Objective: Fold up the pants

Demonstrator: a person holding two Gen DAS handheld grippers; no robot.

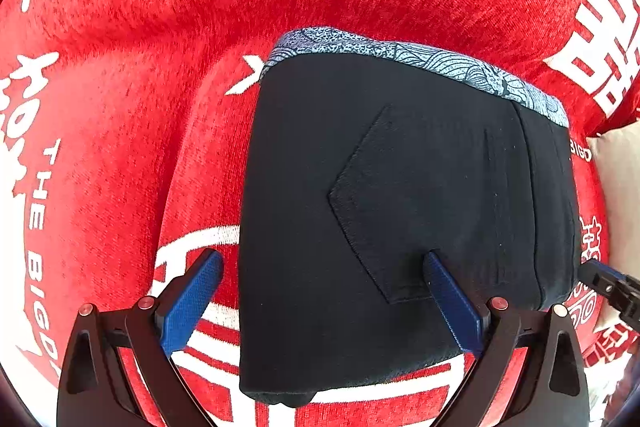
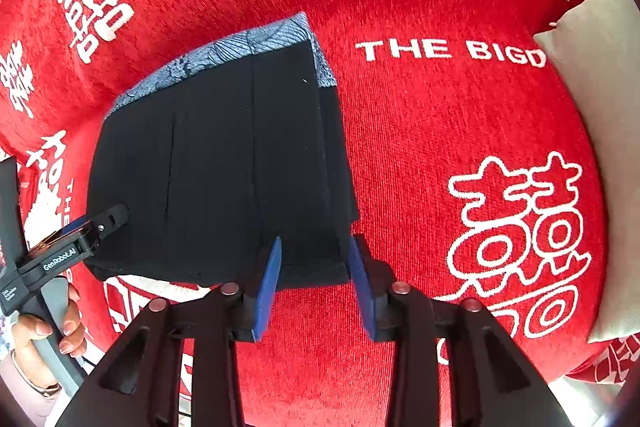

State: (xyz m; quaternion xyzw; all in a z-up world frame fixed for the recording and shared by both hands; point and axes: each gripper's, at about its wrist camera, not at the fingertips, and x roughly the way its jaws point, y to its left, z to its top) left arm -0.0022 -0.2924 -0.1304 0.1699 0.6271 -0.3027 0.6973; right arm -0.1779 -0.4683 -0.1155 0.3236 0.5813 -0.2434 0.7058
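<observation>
Pants (image 1: 400,211), black, folded into a compact block on red cloth (image 1: 140,67) with white lettering; patterned blue-grey waistband (image 1: 400,55) at far edge. Left hand-held gripper (image 1: 324,267) spread wide above near left corner of pants, one blue pad over the back pocket (image 1: 384,207), other over the cloth, nothing pinched. Right hand-held gripper (image 2: 314,263) part-way apart, straddling near right corner of pants; pads not visibly pressing fabric. Pale cushion (image 2: 600,75) at right.

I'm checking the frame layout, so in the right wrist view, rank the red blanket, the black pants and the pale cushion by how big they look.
1. red blanket
2. black pants
3. pale cushion, though the frame edge cuts it off
</observation>
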